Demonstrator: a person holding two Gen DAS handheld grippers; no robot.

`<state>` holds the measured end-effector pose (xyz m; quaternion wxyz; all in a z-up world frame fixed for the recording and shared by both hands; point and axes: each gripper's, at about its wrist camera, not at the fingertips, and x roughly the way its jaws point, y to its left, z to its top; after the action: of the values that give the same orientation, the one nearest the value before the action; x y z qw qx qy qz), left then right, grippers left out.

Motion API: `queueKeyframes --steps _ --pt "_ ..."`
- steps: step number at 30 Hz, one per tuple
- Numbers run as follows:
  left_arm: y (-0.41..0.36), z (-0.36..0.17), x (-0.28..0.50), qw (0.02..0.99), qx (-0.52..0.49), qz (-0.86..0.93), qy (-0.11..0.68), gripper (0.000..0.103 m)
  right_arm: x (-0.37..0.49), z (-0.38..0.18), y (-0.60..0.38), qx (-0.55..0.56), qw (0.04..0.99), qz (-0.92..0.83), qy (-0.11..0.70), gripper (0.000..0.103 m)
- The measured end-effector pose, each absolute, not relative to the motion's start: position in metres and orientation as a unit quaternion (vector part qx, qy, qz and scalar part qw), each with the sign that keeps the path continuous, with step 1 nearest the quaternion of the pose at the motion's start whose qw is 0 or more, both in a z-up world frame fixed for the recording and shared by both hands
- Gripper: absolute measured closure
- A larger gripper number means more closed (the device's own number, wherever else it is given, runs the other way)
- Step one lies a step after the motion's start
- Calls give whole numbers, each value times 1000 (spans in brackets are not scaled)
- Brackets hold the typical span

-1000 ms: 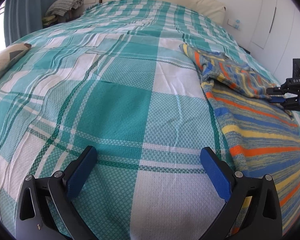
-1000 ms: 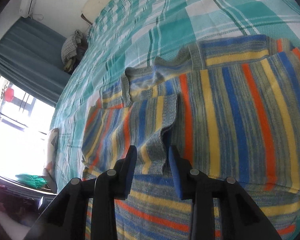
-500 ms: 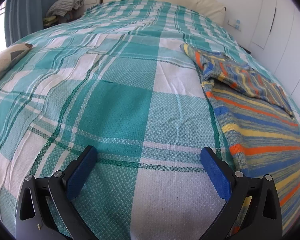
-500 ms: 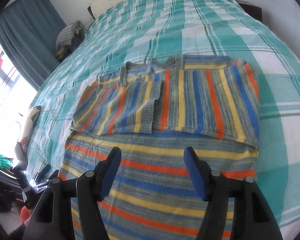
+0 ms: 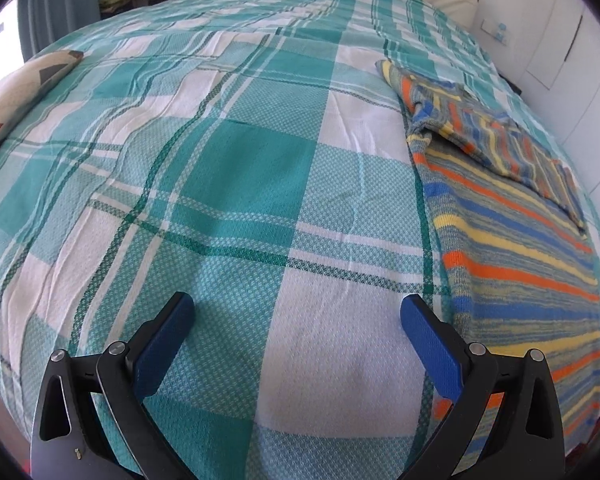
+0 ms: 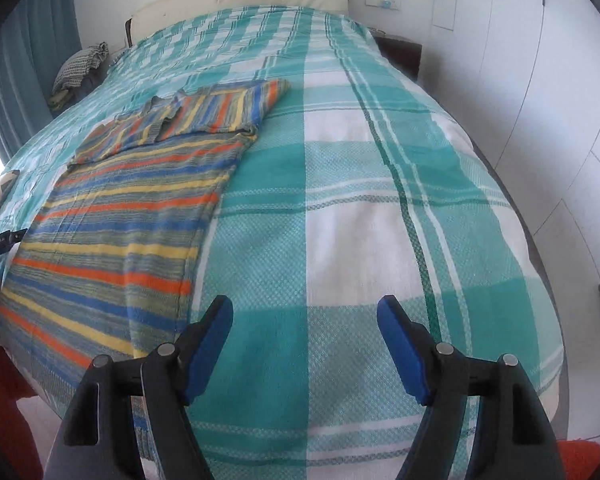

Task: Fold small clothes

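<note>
A: What took the most room in both views?

B: The bed, covered by a checked bedspread (image 5: 236, 184) in teal and white. It filled nearly everything under the two tools.

A: And where was the garment?

B: The striped sweater (image 6: 132, 216) lay flat on the bedspread, its sleeves folded across the chest part at the far end. In the left wrist view the striped sweater (image 5: 516, 248) was at the right side, and its near edge passed just beside the right finger of the left gripper (image 5: 296, 344). In the right wrist view it was at the left, with its near corner reaching down beside the left finger of the right gripper (image 6: 306, 348).

A: Were the jaws holding any cloth?

B: No. Both pairs stood spread wide with only bedspread visible between them, so neither grasped anything.

A: What else was around?

B: A cream headboard (image 6: 236, 4) at the far end, white wardrobe doors (image 6: 560, 128) on the right, a blue curtain (image 6: 16, 80) on the left, and a small pile of folded cloth (image 6: 80, 66) beside the bed. A patterned cushion (image 5: 16, 92) lay at the left edge. Nothing lay on top of the sweater.
</note>
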<state>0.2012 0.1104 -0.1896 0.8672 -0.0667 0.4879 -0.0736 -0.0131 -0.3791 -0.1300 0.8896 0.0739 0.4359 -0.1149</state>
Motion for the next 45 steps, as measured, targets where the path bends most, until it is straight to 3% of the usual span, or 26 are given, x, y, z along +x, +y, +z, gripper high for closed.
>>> queueKeyframes --steps 4,16,45 --pt "122 -174 171 860 -142 -103 480 1 -11 -123 -373 54 900 -119 415 16" --pt "119 -160 133 892 -93 -74 436 1 -5 -123 -347 -49 895 -176 406 16" --pt "100 -170 132 889 -34 -71 452 1 -3 -131 -352 -78 874 -232 419 16"
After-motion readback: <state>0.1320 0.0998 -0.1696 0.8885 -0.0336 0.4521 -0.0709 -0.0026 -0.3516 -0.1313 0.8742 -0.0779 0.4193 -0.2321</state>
